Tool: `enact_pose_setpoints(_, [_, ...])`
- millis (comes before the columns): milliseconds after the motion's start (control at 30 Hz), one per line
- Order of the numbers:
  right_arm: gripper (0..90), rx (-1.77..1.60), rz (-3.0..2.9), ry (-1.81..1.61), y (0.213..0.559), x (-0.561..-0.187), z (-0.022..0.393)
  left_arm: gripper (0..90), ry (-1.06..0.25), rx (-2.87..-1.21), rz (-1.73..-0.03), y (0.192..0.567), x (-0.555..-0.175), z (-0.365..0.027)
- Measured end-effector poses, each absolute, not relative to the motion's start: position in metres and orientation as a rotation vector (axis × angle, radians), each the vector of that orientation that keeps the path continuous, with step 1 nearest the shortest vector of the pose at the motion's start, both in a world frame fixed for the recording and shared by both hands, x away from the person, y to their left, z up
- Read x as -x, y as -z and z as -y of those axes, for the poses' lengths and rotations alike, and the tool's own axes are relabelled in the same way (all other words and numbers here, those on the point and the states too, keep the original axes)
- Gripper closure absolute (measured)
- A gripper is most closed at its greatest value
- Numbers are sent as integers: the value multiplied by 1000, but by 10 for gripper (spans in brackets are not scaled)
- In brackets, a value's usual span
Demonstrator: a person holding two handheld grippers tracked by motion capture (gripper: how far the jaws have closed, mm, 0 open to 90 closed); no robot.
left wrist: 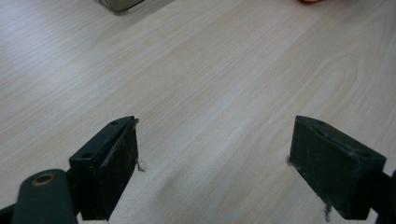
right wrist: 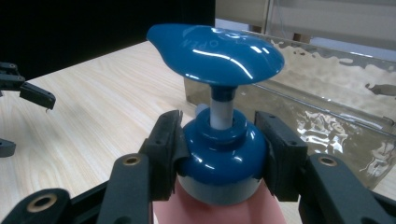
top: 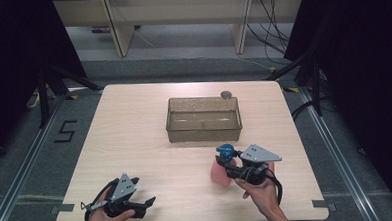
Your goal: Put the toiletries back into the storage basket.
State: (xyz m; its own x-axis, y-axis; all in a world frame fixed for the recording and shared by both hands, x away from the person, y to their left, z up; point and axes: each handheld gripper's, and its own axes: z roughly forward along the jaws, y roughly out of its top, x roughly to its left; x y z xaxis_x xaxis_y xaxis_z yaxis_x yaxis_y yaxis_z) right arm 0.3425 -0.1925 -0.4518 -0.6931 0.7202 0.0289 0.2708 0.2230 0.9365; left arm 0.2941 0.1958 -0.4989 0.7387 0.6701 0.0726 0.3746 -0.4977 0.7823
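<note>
Right gripper [right wrist: 219, 154] is clenched on the blue collar of the pump bottle [right wrist: 219, 163], which stands upright on the surface [top: 135, 143] just in front of the clear bin [top: 203, 118]. Risk: the collar is rounded and glossy, so the bottle may slip or swing when lifted; tilted, its pink body could clip the bin's near wall. Left gripper [left wrist: 212, 163] is released, holding nothing, well left of the bin.

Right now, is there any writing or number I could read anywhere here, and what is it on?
"OPEN": raised letters on the blue pump head of the pink bottle, seen upside down in the right gripper view.
"5": black figure on the grey floor left of the table.
The small round thing behind the clear bin is too small to read.
</note>
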Motion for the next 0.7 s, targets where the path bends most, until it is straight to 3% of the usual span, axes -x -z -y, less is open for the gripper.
enact_pose_setpoints(700, [538,-974,-2019,-1471,435,-361,201,151,-469,-2134,-799,498,-294,-197])
